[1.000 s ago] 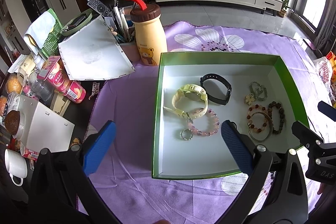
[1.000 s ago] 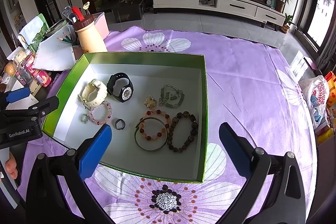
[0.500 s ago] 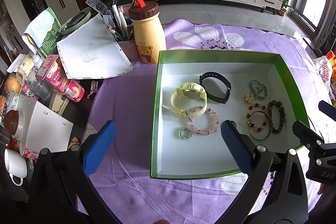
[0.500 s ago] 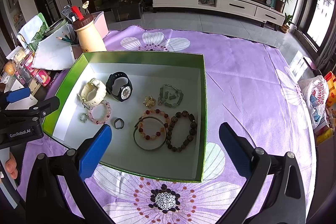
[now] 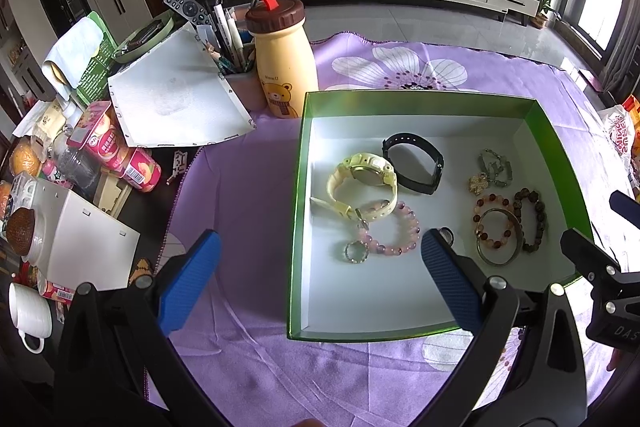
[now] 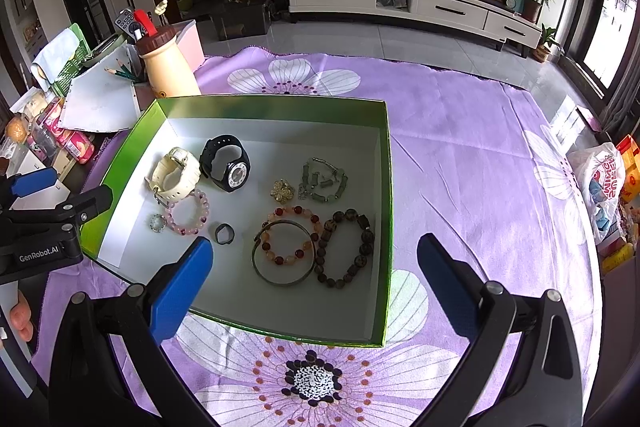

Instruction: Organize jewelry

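Observation:
A green box (image 5: 298,187) with a white floor lies on the purple cloth and holds the jewelry. A cream watch (image 5: 362,183), a black watch (image 5: 416,163), a pink bead bracelet (image 5: 414,223) and a small ring (image 5: 355,251) lie on its left side. On the right lie a metal bangle (image 6: 280,281), a dark bead bracelet (image 6: 362,251), a jade bracelet (image 6: 324,183) and a gold brooch (image 6: 283,190). My left gripper (image 5: 318,247) hangs open over the box's front left part. My right gripper (image 6: 316,247) hangs open over the front right part (image 6: 386,207). Neither holds anything.
A cream bottle (image 5: 282,67) with a brown lid, a pen cup (image 5: 236,75) and a white sheet (image 5: 176,103) stand behind the box's left corner. Snack packs, a white carton (image 5: 88,239) and a mug (image 5: 28,307) crowd the left edge. A plastic bag (image 6: 600,183) lies far right.
Both views have shifted only slightly. The jewelry lies as before and both grippers stay open.

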